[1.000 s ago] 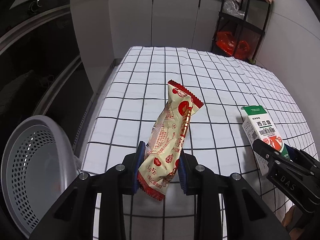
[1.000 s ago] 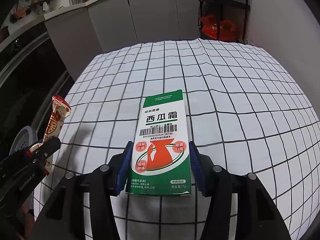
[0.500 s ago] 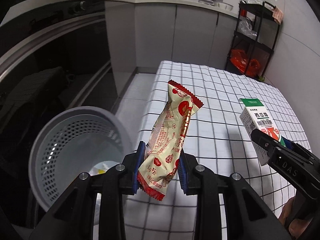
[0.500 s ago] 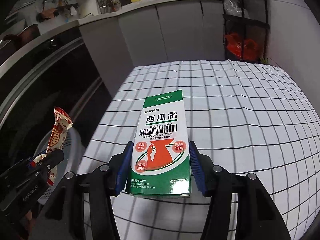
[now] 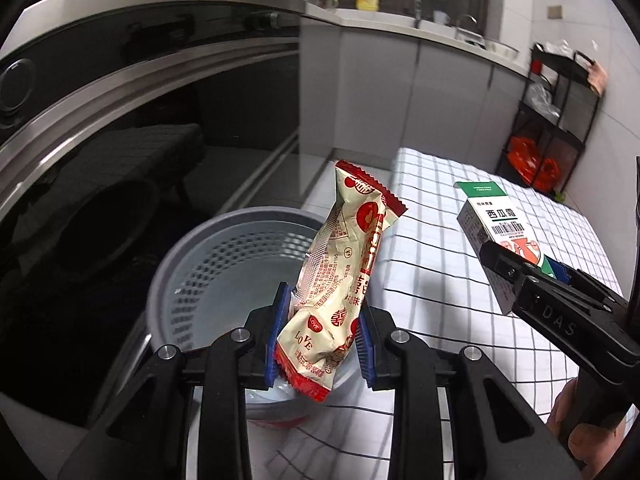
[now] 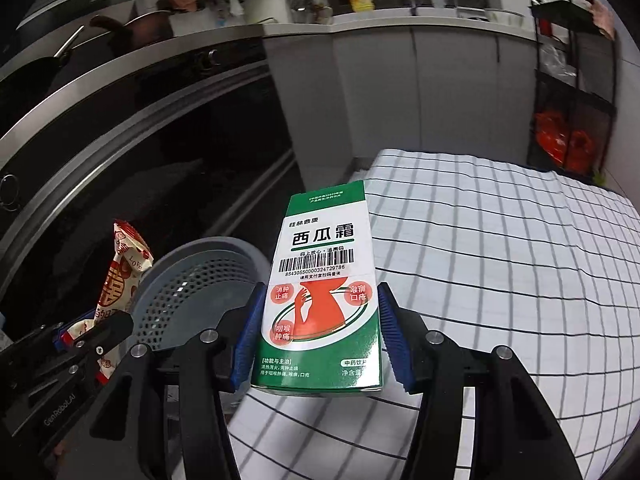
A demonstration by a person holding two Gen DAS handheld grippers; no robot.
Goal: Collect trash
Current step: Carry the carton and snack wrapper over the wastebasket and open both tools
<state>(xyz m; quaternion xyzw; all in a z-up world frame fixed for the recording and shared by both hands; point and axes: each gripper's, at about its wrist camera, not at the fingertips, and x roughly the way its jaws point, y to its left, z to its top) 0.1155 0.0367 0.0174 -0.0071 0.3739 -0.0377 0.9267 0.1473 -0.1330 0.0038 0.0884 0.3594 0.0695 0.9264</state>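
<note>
Both grippers loaded, bin mid-left of frame.
Left gripper [image 5: 322,350] clamps snack wrapper [image 5: 344,280] above basket [image 5: 208,248]; right gripper [image 6: 320,340] grips box [image 6: 324,280] beside rim, so early release = box lands on checked cloth [image 6: 500,260].

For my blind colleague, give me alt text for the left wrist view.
The left gripper clamps a red-and-cream snack wrapper above a grey perforated bin. At right, the right gripper holds a green-and-white box over a checked cloth.
</note>
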